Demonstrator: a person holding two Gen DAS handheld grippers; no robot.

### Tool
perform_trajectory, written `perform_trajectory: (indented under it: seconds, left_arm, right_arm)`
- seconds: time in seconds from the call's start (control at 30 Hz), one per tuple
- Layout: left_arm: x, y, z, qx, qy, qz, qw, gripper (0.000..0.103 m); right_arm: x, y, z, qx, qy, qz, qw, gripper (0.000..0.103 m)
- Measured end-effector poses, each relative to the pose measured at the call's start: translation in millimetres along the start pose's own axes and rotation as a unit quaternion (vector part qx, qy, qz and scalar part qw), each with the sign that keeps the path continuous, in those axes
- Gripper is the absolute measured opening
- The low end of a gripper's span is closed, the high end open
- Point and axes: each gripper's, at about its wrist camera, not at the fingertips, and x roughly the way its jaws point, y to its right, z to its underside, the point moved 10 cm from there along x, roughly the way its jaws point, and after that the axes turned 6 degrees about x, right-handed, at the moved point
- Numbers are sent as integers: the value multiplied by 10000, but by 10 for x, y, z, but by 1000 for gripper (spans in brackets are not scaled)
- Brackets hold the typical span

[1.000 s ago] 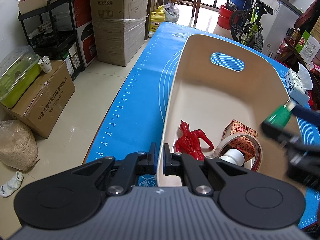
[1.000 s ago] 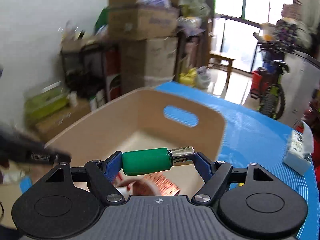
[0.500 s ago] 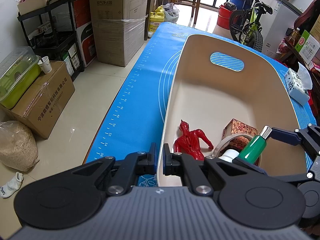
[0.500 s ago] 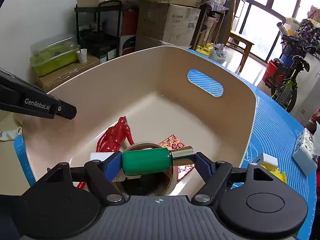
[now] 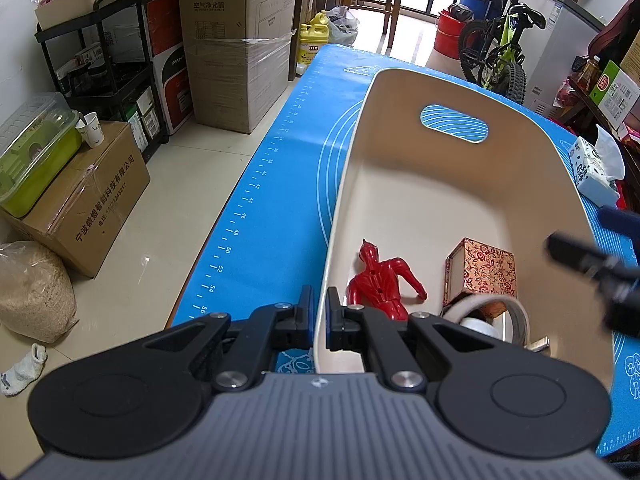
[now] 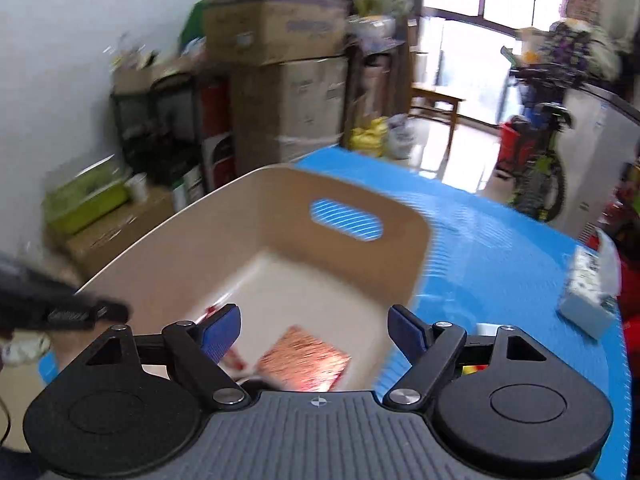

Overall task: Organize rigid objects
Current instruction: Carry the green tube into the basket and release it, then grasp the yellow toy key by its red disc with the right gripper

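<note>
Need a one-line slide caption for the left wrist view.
Left tool clamps the near rim of the beige bin, which holds a red figure and patterned box.

Red figure (image 5: 380, 280) — supine in cream bin (image 5: 400, 184)

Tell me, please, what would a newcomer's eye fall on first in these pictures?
Probably the big cream bin on the blue mat, with the left tool clamped on its near rim. Next, the bright red figure lying on the bin floor beside a red-and-gold patterned box. In the blurred right wrist view, the right tool gapes open and empty above the bin.
</note>
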Motion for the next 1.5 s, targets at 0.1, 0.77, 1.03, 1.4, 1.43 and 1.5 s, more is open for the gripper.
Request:
perform_trajectory:
  seconds: [0.1, 0.77, 1.03, 1.4, 1.43, 1.5]
  left_arm:
    - [-2, 6, -4, -3, 0, -1, 10000, 7]
    - [-4, 9, -10, 1, 3, 9, 10000, 7]
    - [-2, 16, -20, -3, 7, 19, 10000, 7]
    - [6, 30, -33, 13, 13, 13, 10000, 7]
    - [4, 27, -30, 16, 13, 15, 10000, 7]
    - [8, 25, -31, 12, 13, 17, 10000, 7]
  right_arm:
    - [-19, 323, -40, 325, 73, 271, 9991, 84]
    - [659, 1424, 566, 1420, -509, 1338, 9795, 84]
    - [877, 1499, 651, 1713, -523, 1451, 9731, 84]
    - [1106, 1706, 739, 2158, -599, 1851, 9569, 79]
    - [1116, 1707, 736, 2125, -571, 1896, 9569, 78]
    - [1132, 1696, 731, 2048, -537, 1956, 9576, 74]
